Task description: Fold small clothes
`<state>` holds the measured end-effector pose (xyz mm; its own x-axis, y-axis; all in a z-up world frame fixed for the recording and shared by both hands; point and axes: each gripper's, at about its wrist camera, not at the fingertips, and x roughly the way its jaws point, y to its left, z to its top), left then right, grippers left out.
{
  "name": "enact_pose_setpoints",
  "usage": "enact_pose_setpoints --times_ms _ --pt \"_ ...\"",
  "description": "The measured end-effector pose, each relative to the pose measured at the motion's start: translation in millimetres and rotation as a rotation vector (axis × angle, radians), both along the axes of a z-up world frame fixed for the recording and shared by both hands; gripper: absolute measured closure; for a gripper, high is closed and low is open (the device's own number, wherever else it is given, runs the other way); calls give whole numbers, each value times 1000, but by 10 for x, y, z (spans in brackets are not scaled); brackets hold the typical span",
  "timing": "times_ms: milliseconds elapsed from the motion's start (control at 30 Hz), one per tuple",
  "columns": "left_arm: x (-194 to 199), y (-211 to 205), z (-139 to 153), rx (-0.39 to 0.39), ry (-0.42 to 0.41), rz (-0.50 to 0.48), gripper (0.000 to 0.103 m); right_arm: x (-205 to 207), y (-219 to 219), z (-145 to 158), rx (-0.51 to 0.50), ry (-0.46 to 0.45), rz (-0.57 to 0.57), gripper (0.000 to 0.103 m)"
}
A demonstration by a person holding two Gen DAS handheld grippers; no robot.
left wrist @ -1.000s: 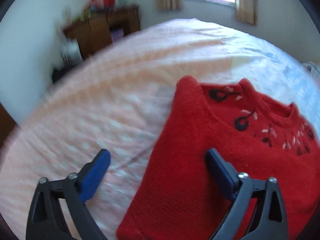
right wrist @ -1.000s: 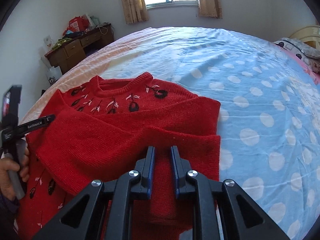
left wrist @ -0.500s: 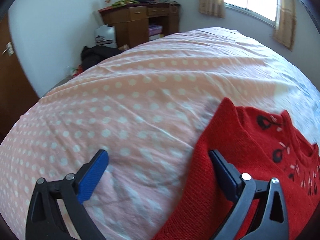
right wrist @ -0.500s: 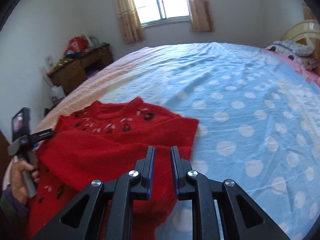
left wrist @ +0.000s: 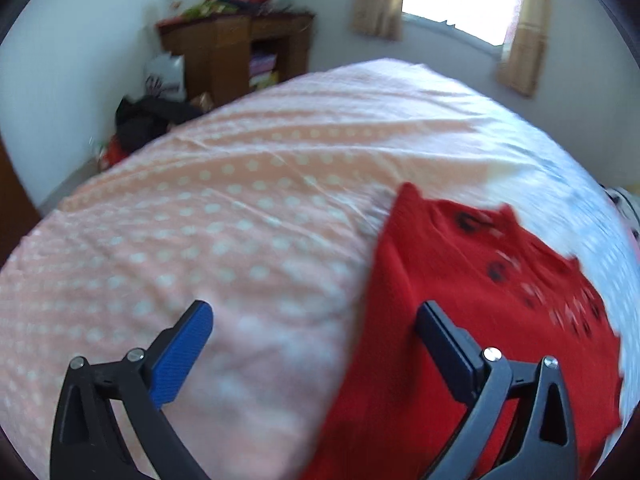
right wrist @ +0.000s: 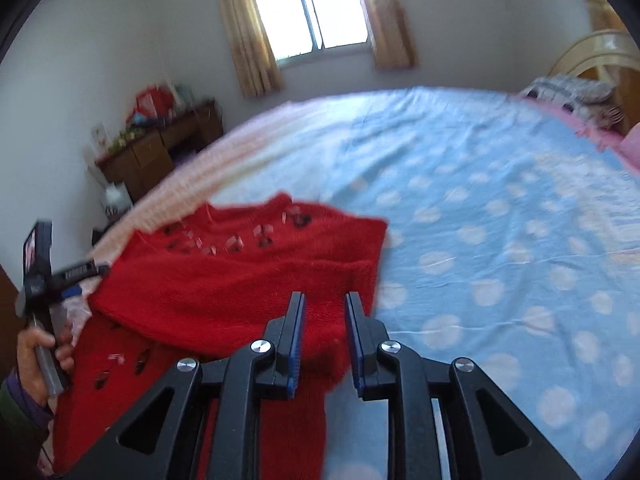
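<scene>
A small red knitted sweater with dark embroidered flowers lies on the bed, its sleeve folded across the chest. In the left wrist view the sweater lies at the right. My left gripper is open and empty, its right finger over the sweater's left edge, its left finger over the pink sheet. My right gripper is shut on a fold of the sweater and holds it lifted above the bed. The left gripper also shows in the right wrist view, held in a hand at the left.
The bed has a pink dotted sheet on the left and a blue dotted sheet on the right. A wooden desk with clutter stands by the far wall. Pillows and a headboard are at far right.
My right gripper has lifted and pulled the held sweater fold back toward me. My left gripper swung left away from the sweater, then a little back toward it, staying open.
</scene>
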<state>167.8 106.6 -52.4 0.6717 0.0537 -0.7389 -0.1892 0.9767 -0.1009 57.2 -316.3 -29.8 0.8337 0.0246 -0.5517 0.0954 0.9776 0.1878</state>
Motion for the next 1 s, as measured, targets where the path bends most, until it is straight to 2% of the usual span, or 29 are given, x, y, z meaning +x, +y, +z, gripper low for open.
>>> enact_pose_setpoints --times_ms 100,200,267,300,367,433,633,733,800,900,1000 --pt "-503 16 120 53 -50 -87 0 -577 -48 333 -8 -122 -42 64" --pt "-1068 91 192 73 -98 -173 0 -1204 -203 665 144 -293 -8 50" --pt "-1369 161 188 82 -96 -203 0 -1530 -262 807 259 -374 37 39" --pt "-1487 194 180 79 -91 -212 0 -1689 -276 866 307 -403 63 39" --pt "-1741 235 159 52 -78 -238 0 -1912 -237 938 330 -424 112 39" --pt "-1922 302 115 28 -54 -267 0 -2116 -138 973 316 -401 174 39" --pt "-2329 401 2 21 -13 -315 0 -2798 57 1035 279 -265 341 39" --pt "-2518 418 -123 18 15 -344 0 -3191 103 1122 260 -242 422 39" --pt "-2607 416 -223 15 32 -359 0 -3439 157 1137 212 -243 454 39" --pt "-2649 374 -332 8 54 -363 0 -3433 248 981 129 -212 411 39" --pt "-2669 340 -356 -11 48 -363 1 -3003 337 550 143 -45 319 39"
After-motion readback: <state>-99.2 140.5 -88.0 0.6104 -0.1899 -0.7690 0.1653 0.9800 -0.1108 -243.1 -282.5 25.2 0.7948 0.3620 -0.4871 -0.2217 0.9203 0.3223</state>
